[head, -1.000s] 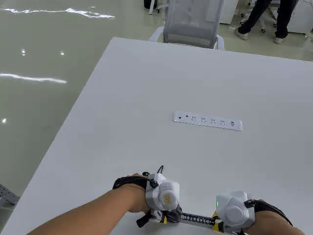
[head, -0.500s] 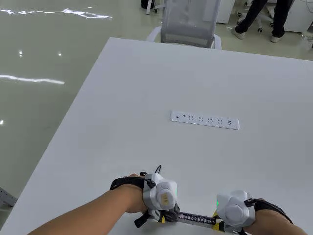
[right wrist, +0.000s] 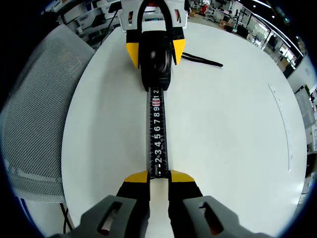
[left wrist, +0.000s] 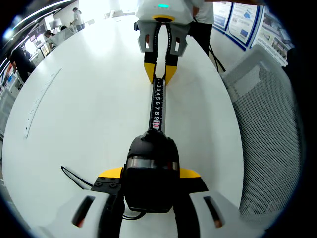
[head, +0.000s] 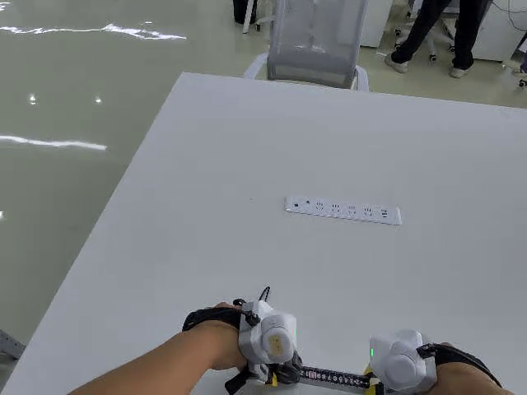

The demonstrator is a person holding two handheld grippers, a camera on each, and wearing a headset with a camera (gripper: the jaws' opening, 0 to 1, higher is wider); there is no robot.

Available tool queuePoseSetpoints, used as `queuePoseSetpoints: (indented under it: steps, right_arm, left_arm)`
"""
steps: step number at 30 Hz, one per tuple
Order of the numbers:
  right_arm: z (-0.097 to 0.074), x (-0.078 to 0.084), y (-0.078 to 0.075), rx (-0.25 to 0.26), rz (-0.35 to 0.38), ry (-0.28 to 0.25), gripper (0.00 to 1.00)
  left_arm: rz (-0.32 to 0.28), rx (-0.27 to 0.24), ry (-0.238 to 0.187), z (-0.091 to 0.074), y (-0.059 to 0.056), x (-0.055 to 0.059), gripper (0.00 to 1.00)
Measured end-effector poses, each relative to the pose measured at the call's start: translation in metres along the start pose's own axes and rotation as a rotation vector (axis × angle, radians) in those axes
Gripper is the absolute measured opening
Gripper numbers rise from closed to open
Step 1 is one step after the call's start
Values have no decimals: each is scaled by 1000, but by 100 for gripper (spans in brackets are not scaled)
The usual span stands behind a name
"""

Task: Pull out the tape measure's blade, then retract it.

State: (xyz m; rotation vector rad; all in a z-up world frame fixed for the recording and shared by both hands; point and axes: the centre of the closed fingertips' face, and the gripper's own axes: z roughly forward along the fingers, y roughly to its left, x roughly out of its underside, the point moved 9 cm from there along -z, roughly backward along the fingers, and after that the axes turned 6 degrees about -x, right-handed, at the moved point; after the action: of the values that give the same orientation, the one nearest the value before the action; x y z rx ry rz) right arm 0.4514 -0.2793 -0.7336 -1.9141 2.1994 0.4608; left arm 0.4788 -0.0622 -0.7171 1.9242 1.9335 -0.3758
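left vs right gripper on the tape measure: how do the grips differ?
The left gripper clamps the black case, jaws spread wide around it; the right gripper pinches the blade at its end, jaws nearly together. Left holds the bulky part, right the thin strip. Both have yellow tips and face each other along the blade.

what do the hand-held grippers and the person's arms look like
The left hand-held gripper and right hand-held gripper each have a rounded white body with a small green light, grey jaw mounts and black jaws tipped yellow. Black wrist straps are worn, and the forearms carry no sleeves.
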Motion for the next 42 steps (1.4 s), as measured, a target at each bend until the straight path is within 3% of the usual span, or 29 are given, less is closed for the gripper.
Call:
queuePoseSetpoints:
  steps: [42]
  right_arm:
    - [-10, 17, -1, 13, 8, 20, 11]
  left_arm:
    - [-4, -6, 1, 0, 0, 1, 35]
